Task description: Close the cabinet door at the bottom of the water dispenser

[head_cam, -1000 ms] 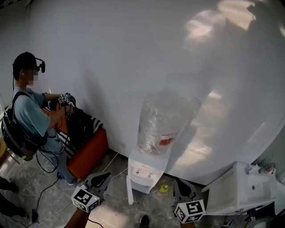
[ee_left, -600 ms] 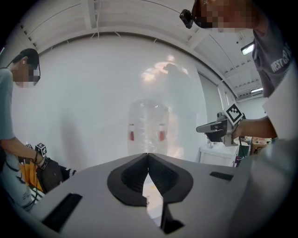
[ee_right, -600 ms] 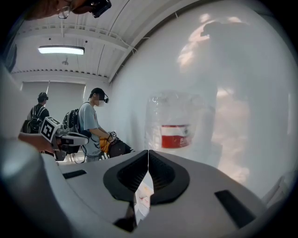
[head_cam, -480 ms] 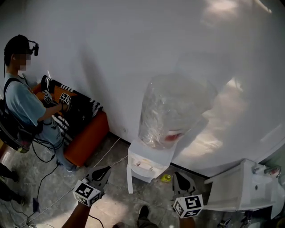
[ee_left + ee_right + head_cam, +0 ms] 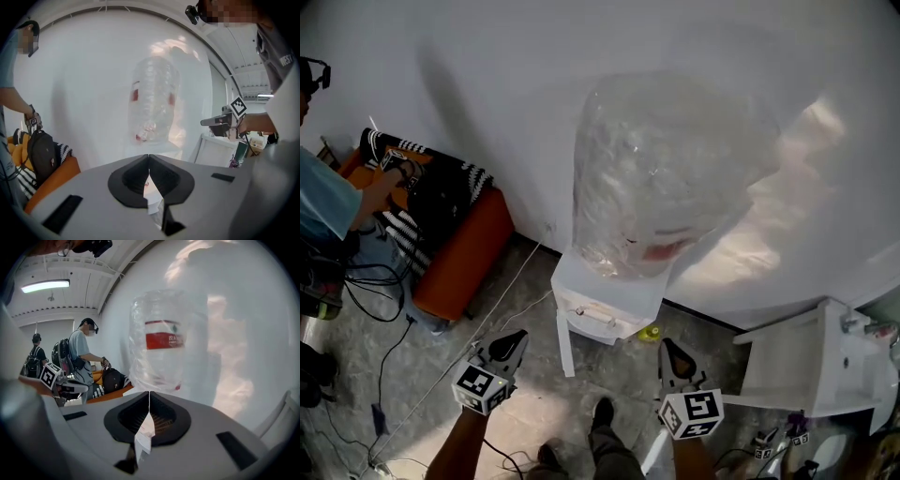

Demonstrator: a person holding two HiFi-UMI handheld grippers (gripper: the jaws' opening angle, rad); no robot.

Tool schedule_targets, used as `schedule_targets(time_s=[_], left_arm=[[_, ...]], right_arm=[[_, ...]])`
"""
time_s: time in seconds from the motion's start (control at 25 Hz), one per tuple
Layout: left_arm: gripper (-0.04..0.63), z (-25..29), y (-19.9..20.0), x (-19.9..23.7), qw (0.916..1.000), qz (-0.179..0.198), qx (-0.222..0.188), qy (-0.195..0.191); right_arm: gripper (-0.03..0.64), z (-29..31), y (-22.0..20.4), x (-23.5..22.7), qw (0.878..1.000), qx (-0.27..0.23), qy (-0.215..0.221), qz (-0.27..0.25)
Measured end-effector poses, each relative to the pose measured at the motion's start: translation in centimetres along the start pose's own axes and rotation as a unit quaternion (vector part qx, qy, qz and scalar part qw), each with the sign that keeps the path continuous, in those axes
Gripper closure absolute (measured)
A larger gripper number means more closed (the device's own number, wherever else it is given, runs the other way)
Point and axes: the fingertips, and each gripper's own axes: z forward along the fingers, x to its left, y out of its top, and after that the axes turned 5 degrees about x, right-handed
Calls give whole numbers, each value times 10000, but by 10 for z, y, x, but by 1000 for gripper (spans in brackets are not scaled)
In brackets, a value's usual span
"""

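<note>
Ahead, between the clenched, empty left gripper (image 5: 512, 341) and right gripper (image 5: 668, 349), stands the water dispenser (image 5: 607, 302); its cabinet door (image 5: 564, 345) seems to jut open nearer the left one. It is probably light and stiff: push near its free edge.

No text is legible. The red label (image 5: 162, 341) on the water bottle (image 5: 161, 305) carries white print, too small to read. Below the bottle, the left marker cube (image 5: 480, 388) and the right marker cube (image 5: 691, 413) show black-and-white square codes only.
</note>
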Motion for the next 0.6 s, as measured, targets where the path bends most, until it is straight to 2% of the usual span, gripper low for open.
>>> schedule_targets(time_s=[0.24,0.6], left_arm=[[578,36,-46,-7,9991,-141,364,-171],[578,83,-145,-2,9930,-375,1105,-170]], right_arm=[[586,24,-47,-17,9992,287,-75,279],[586,57,-130,-28,9953,781,-68,563]])
